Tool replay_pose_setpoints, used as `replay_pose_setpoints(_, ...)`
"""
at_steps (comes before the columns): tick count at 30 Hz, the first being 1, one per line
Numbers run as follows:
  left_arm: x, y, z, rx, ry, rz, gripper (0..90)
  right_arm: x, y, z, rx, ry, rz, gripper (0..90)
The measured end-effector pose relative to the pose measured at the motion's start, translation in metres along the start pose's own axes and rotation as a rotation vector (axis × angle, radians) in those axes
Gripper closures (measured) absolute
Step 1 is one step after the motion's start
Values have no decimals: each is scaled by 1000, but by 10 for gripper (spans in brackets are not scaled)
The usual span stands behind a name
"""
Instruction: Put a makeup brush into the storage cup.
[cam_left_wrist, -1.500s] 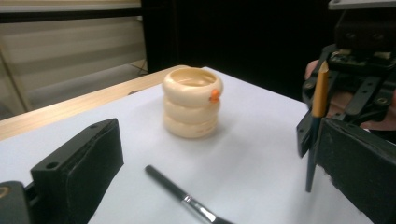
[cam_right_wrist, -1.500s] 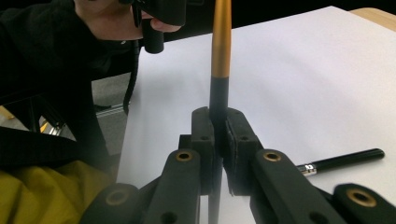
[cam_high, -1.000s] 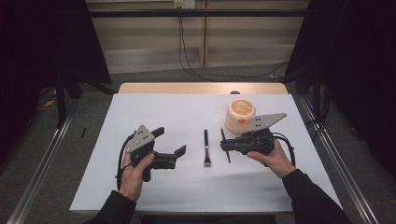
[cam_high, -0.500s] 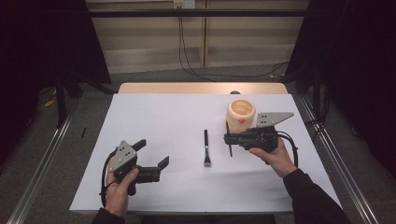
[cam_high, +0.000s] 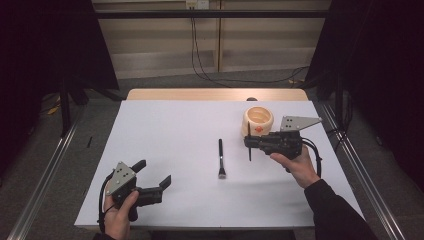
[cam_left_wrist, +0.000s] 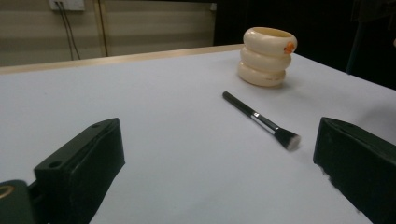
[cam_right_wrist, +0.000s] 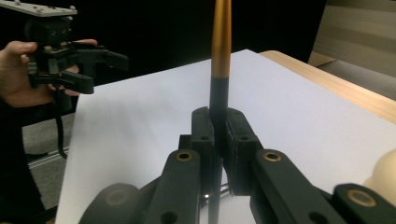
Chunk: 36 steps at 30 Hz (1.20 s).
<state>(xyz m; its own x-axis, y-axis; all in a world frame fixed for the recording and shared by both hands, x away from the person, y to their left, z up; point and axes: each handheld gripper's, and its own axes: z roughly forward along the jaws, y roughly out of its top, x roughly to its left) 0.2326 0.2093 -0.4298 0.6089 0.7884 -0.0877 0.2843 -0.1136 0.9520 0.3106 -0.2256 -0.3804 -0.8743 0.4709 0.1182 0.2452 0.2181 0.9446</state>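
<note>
White table (cam_high: 165, 135), black brush (cam_high: 220, 157), cream holder (cam_high: 258, 120)

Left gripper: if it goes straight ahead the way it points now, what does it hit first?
Probably the makeup brush lying on the white table; the left gripper has open jaws framing it. The cream ringed holder stands further back. Depth is uncertain.

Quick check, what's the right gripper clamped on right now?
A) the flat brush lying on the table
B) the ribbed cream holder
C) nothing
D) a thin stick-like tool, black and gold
D: the right gripper has its jaws shut on a thin black-and-gold tool; the flat brush lies free on the table.
</note>
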Motion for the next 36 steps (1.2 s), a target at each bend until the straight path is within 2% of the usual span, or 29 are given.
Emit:
replay_pose_setpoints(2, 1, -2, 0, -4, -6, -14, 16, -2, 1, 0, -12, -16, -1, 841)
replay_pose_setpoints(4, 1, -5, 0, 3, 15, -3, 14, -4, 2, 0, -25, -39, 1, 842)
replay_pose_setpoints(6, 2, -8, 3, 7, 12, -37, 28, -7, 5, 0, -29, -64, 4, 841)
replay_pose_setpoints(9, 2, -8, 3, 3, 14, -45, 25, -12, 9, -1, -43, -86, 6, 841)
replay_pose_setpoints(16, 3, -6, 1, 15, 20, -19, 23, -29, 11, 1, -55, -147, 42, 841)
replay_pose_setpoints(17, 3, -6, 1, 6, 16, -30, 21, -30, 11, 1, -55, -153, 41, 841)
replay_pose_setpoints(23, 3, -6, 0, -1, 16, -32, 20, -38, 17, 2, -73, -203, 53, 841)
replay_pose_setpoints(26, 4, -5, 0, 2, 20, -16, 20, -41, 19, 2, -81, -225, 74, 841)
replay_pose_setpoints(27, 4, -5, -1, 4, 30, 8, 18, -42, 20, 2, -81, -238, 78, 841)
replay_pose_setpoints(28, 5, -5, -1, 2, 35, 10, 18, -43, 21, 3, -85, -245, 78, 841)
replay_pose_setpoints(30, 6, -6, 0, -11, 29, -17, 18, -46, 22, 3, -93, -268, 85, 841)
replay_pose_setpoints(33, 10, -6, -1, 4, 16, -8, 15, -51, 25, 4, -106, -300, 99, 841)
replay_pose_setpoints(36, 12, -7, -1, 1, 17, -19, 16, -55, 26, 7, -118, -310, 101, 841)
